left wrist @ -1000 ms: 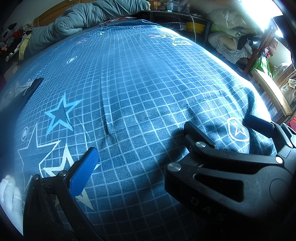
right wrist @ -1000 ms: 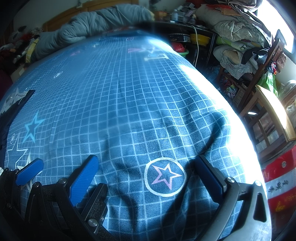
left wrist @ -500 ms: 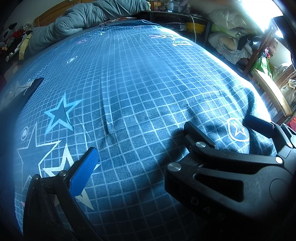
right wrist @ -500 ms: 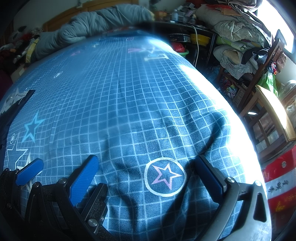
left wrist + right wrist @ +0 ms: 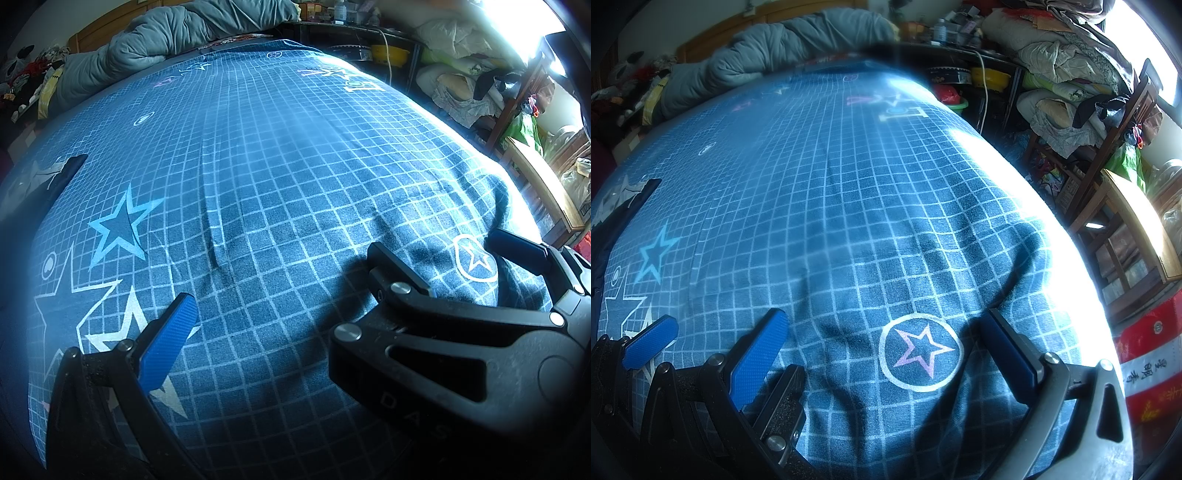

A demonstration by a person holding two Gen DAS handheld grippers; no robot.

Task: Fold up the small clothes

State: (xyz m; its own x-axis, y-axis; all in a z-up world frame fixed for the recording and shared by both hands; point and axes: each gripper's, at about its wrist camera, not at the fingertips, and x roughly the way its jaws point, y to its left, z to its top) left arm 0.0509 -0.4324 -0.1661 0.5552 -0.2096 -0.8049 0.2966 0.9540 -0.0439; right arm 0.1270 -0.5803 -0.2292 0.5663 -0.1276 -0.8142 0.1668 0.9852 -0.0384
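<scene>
White-gloved hand gone; bedsheet unchanged.

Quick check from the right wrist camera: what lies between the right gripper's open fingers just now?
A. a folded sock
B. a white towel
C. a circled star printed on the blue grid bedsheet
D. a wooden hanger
C: the right gripper is open, and between its fingers lies only the circled star printed on the blue grid bedsheet; it holds no garment.
</scene>
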